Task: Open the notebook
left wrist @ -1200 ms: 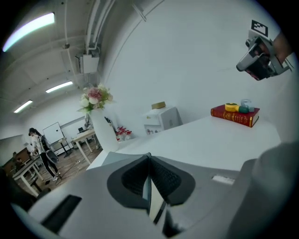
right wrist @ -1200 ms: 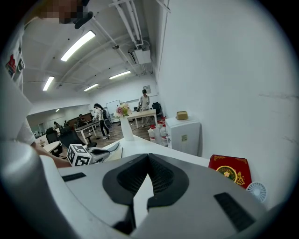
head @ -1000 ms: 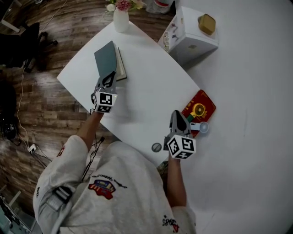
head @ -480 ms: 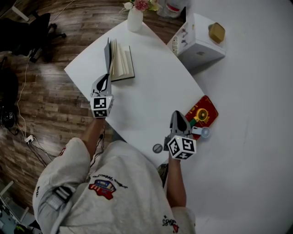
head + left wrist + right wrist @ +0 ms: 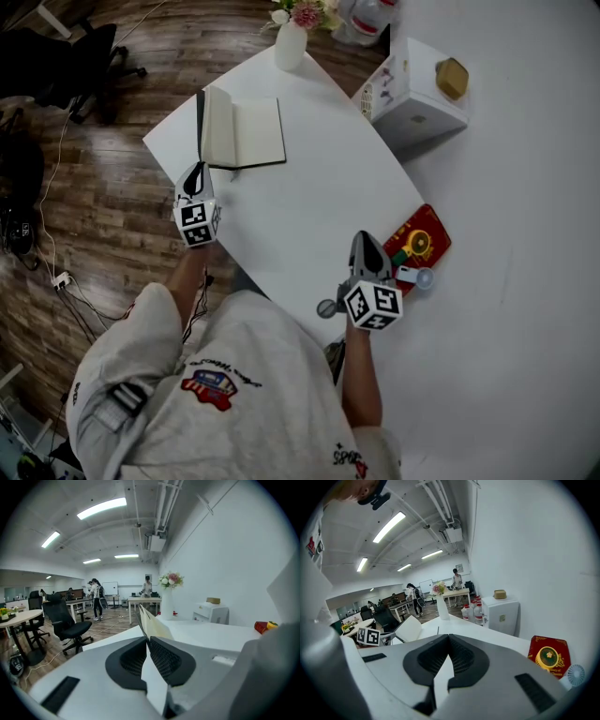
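The notebook lies near the far left corner of the white table, its cream pages showing. Its dark cover stands almost upright along the left side. My left gripper is at the cover's near corner, shut on its edge. In the left gripper view the cover and pages rise straight from the closed jaw tips of the left gripper. My right gripper hovers over the table's near right edge, shut with nothing in it; the right gripper points across the table at the notebook.
A white vase of flowers stands at the table's far corner. A white box with a tan object on top sits far right. A red box and a small fan lie beside my right gripper. An office chair stands left.
My left gripper has swung left and nearer with the cover, which went from half-raised over the pages to upright at the left. The pages now show. The right gripper has barely shifted.
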### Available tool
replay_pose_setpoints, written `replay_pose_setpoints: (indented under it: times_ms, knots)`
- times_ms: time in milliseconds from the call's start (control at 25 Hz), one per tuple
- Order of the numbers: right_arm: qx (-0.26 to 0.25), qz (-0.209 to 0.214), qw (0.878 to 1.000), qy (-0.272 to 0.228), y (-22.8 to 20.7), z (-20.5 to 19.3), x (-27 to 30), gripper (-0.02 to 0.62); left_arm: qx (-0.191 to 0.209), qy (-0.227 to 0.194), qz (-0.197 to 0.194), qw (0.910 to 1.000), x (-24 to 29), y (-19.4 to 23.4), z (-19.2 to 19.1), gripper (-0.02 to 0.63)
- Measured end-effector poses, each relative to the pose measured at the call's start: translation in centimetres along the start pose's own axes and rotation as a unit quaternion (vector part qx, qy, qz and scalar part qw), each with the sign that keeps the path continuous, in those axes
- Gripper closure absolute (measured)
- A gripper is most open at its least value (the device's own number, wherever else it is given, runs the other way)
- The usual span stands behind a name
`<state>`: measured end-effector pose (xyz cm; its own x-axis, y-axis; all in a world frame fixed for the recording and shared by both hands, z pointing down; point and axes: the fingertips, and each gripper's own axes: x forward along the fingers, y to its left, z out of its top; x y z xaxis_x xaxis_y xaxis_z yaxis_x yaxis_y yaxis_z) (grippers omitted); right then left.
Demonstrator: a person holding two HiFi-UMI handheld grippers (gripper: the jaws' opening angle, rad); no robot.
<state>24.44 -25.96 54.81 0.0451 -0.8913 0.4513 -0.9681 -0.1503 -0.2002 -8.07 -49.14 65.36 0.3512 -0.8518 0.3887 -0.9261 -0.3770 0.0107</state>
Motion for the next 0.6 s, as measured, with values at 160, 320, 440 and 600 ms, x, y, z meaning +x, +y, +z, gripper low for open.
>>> replay_pose_setpoints:
  times_ms: [160,320,440,600]
  knots:
    - [-0.002,0.012,1.0,0.0,0.9,-0.1,0.1,0.594,0.0,0.064,0.032,0.9974,-0.2,3.1,-3.4,0.569]
    - [-0.006,0.028,1.0,-0.003,2.0,-0.5,-0.2,0.594,0.003,0.102,0.044,0.9938,-1.7,5.0,-5.6,0.546]
    - [-0.011,0.043,0.999,-0.006,2.8,-0.7,-1.1,0.594,0.014,0.096,0.035,0.9947,-4.0,4.5,-5.5,0.546]
    - [-0.018,0.067,0.998,-0.011,4.3,-0.8,-2.9,0.594,0.016,0.085,0.015,0.9961,-7.7,2.9,-5.0,0.546]
